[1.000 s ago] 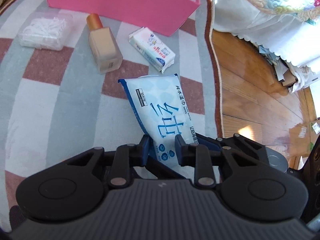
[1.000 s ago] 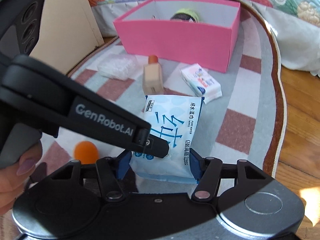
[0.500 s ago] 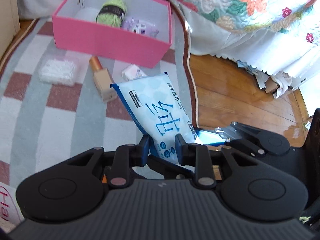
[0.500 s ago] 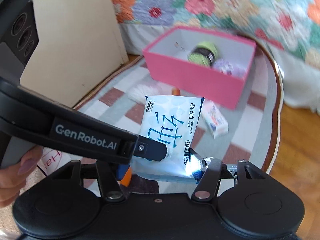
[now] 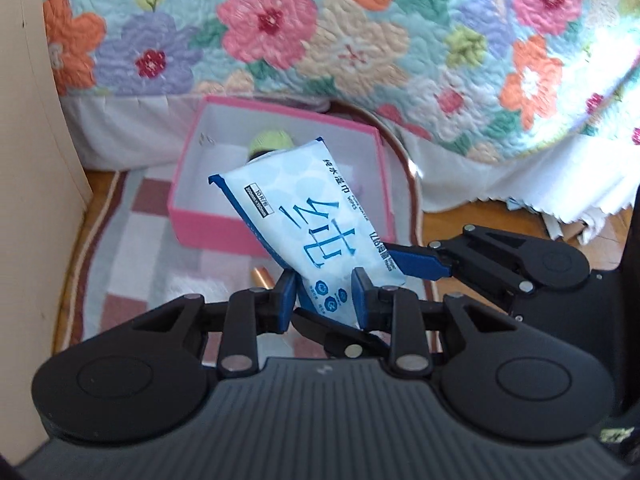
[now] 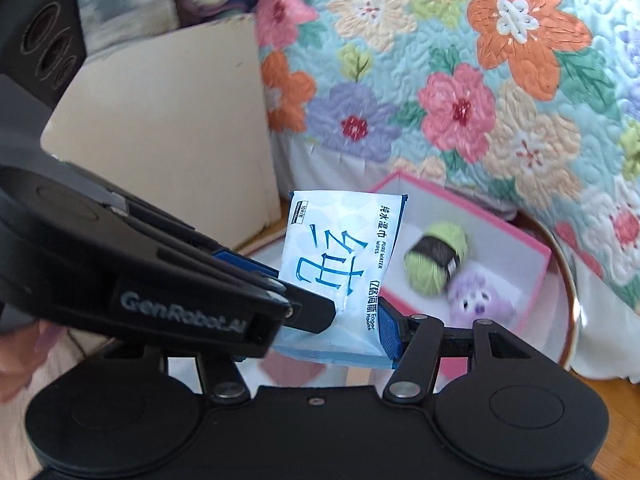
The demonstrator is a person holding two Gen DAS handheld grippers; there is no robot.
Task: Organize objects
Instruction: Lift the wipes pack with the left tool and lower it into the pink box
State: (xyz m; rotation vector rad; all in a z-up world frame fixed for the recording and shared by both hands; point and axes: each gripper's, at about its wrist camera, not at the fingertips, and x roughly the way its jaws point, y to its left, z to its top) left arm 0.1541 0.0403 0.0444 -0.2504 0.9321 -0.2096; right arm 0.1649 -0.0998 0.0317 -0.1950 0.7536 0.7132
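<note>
Pinching the wipes packet (image 5: 308, 224) with both our left gripper (image 5: 323, 294) and right gripper (image 6: 352, 332), we are holding it above the rug, long axis pointing toward the pink box (image 6: 532, 280) containing green yarn (image 6: 436, 256) and a purple toy (image 6: 478, 296).

Wipes pack (image 6: 340, 256) between both grippers' jaws

— What is the left gripper (image 5: 323, 294) doing?
— It is clamping its blue pads (image 5: 286, 295) on the lower end of the wipes pack (image 5: 308, 224), holding it tilted.
— And the right gripper (image 6: 332, 330)?
— It is pinching the same pack's bottom edge from the side, its finger (image 5: 416, 261) reaching in beside the left one, both held aloft.
</note>
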